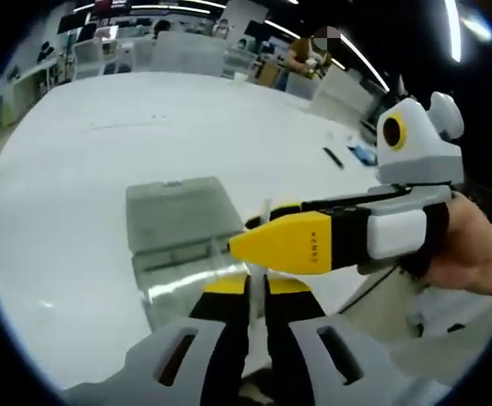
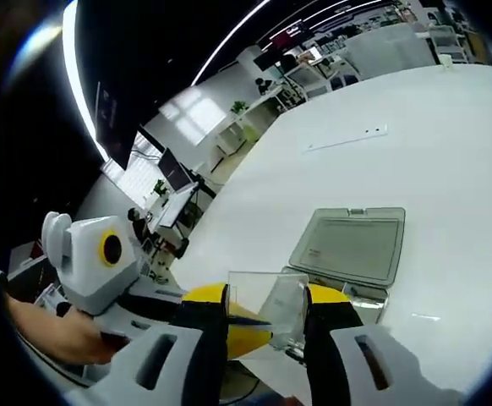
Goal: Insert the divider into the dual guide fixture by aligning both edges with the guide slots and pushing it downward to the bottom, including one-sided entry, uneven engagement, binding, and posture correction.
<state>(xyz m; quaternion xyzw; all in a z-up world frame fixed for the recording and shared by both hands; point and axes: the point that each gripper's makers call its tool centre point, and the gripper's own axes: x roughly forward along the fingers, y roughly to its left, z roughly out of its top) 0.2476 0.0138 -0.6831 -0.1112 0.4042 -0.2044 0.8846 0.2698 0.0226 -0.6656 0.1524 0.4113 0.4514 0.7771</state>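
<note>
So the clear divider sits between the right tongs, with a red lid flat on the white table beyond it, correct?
Not red: the right gripper view shows the lid grey. The clear divider does sit between the right tongs, the lid flat on the white table beyond.

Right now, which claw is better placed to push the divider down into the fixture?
Left, probably. The left claw is shut on the clear divider's thin edge, and the fixture lies just ahead of it. The right claw brackets the divider, but its grip is unclear.
</note>
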